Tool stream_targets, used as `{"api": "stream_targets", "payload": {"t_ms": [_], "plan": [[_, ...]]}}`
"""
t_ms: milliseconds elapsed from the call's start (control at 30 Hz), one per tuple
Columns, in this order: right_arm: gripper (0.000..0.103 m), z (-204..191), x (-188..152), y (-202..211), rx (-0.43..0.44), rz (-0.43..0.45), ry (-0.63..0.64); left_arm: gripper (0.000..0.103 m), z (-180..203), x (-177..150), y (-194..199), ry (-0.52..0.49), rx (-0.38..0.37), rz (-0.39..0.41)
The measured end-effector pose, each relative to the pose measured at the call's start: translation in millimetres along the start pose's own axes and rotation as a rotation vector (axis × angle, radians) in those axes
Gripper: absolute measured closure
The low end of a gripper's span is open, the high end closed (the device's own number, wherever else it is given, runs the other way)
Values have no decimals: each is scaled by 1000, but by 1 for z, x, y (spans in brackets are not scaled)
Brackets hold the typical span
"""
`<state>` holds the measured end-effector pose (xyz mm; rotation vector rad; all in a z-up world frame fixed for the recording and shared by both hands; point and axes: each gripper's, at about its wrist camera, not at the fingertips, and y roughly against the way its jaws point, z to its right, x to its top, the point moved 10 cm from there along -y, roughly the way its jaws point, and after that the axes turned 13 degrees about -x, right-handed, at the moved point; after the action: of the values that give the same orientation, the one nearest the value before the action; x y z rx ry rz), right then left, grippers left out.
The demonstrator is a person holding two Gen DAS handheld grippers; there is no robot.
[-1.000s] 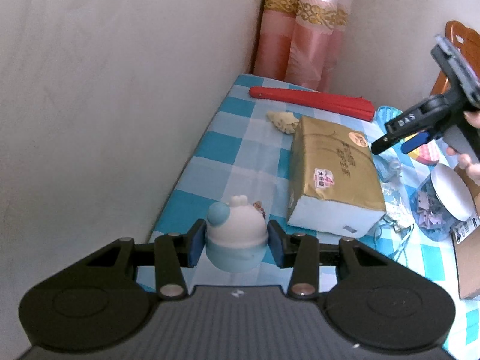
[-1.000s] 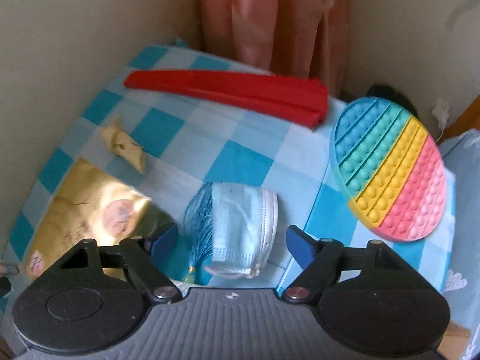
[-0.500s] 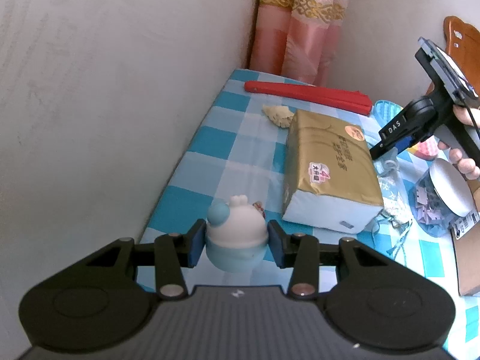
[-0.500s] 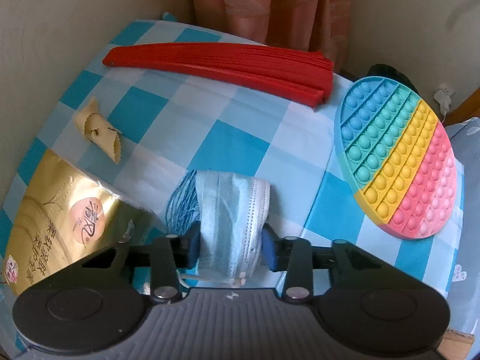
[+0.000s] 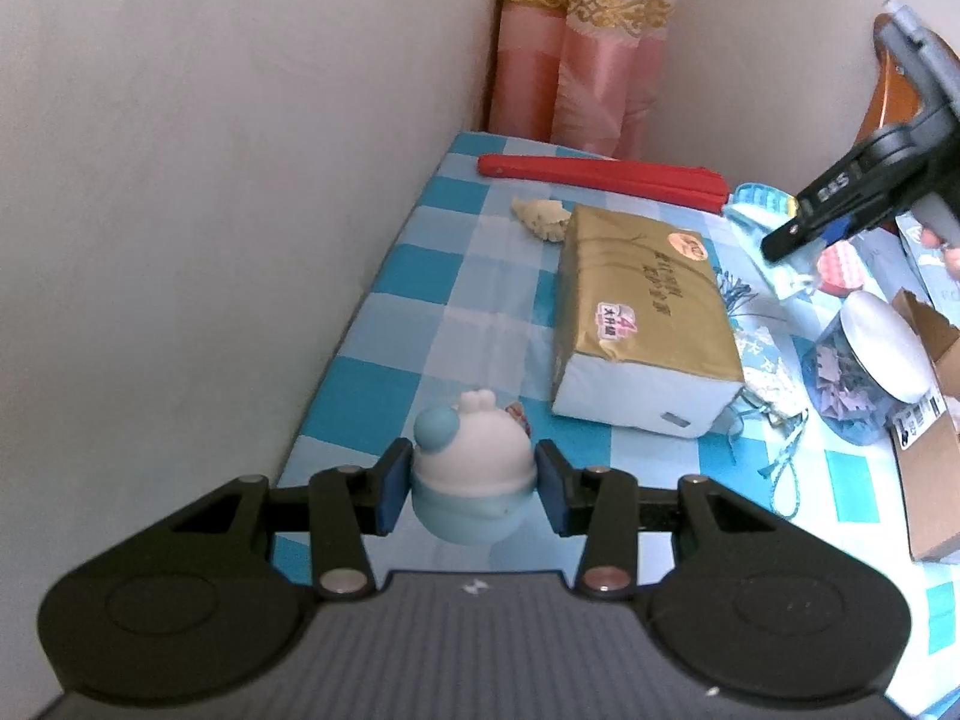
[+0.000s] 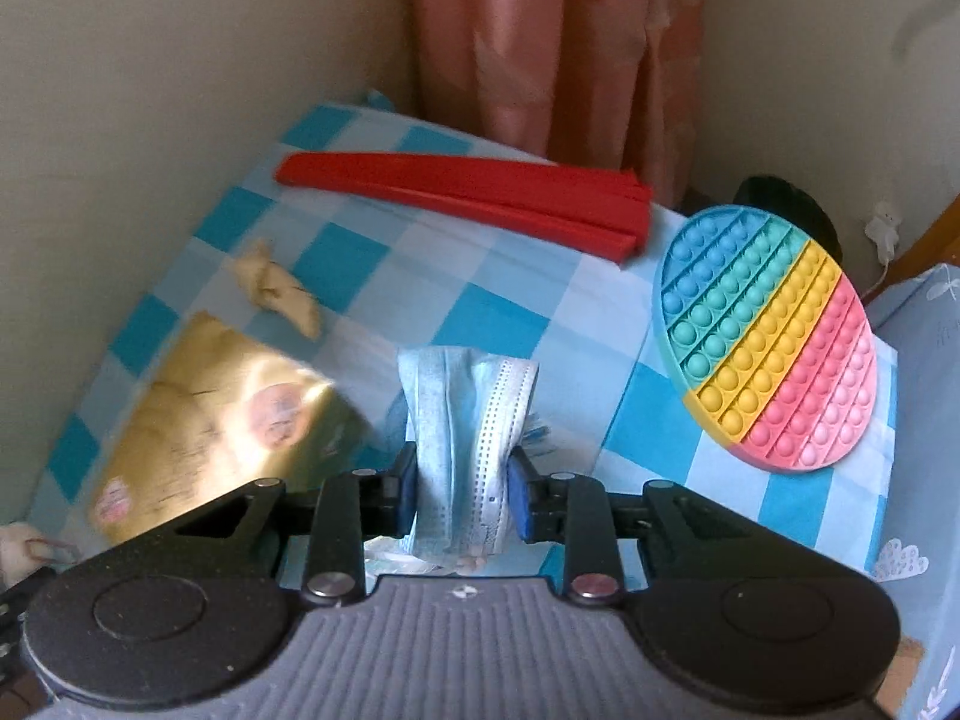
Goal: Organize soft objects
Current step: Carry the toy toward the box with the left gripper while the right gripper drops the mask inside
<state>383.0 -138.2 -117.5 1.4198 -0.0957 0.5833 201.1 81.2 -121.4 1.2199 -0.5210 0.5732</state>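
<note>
My left gripper [image 5: 471, 495] is shut on a white and light-blue squishy toy [image 5: 471, 477], held above the near left corner of the blue checked table [image 5: 420, 276]. My right gripper [image 6: 462, 495] is shut on a folded light-blue face mask [image 6: 465, 420], lifted off the cloth. In the left wrist view the right gripper [image 5: 798, 240] hangs over the table's far right with the mask [image 5: 789, 276] below it. A gold tissue pack [image 5: 642, 312] lies mid-table; it also shows in the right wrist view [image 6: 210, 414].
A red folded fan [image 6: 474, 195] lies at the far edge by the pink curtain [image 6: 558, 42]. A rainbow pop-it disc [image 6: 768, 336], a beige crumpled piece [image 6: 279, 294], a clear jar with a white lid [image 5: 870, 372], a cardboard box [image 5: 930, 450] and loose blue strings [image 5: 780, 468] are on the table. A wall runs along the left.
My right gripper closed on the face mask and lifted it off the table. The left gripper kept its hold on the squishy toy and drew back slightly.
</note>
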Motion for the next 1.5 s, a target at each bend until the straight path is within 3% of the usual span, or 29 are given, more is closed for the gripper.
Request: {"api": "stream_targets", "payload": {"t_ms": [267, 600, 900, 1167, 1367, 1500], "plan": [[69, -2, -31, 71, 57, 60, 21, 60, 14, -10, 15, -32, -14, -16], [69, 17, -109, 117, 91, 55, -3, 60, 30, -31, 20, -79, -23, -81], [69, 75, -172, 125, 0, 35, -96, 60, 50, -43, 21, -120, -28, -121], [68, 120, -207, 115, -110, 26, -166, 60, 86, -44, 20, -179, -76, -153], [59, 127, -223, 105, -108, 29, -168, 60, 135, -39, 17, -273, -139, -163], [39, 127, -229, 105, -122, 45, -156, 60, 157, -40, 10, -320, -167, -187]]}}
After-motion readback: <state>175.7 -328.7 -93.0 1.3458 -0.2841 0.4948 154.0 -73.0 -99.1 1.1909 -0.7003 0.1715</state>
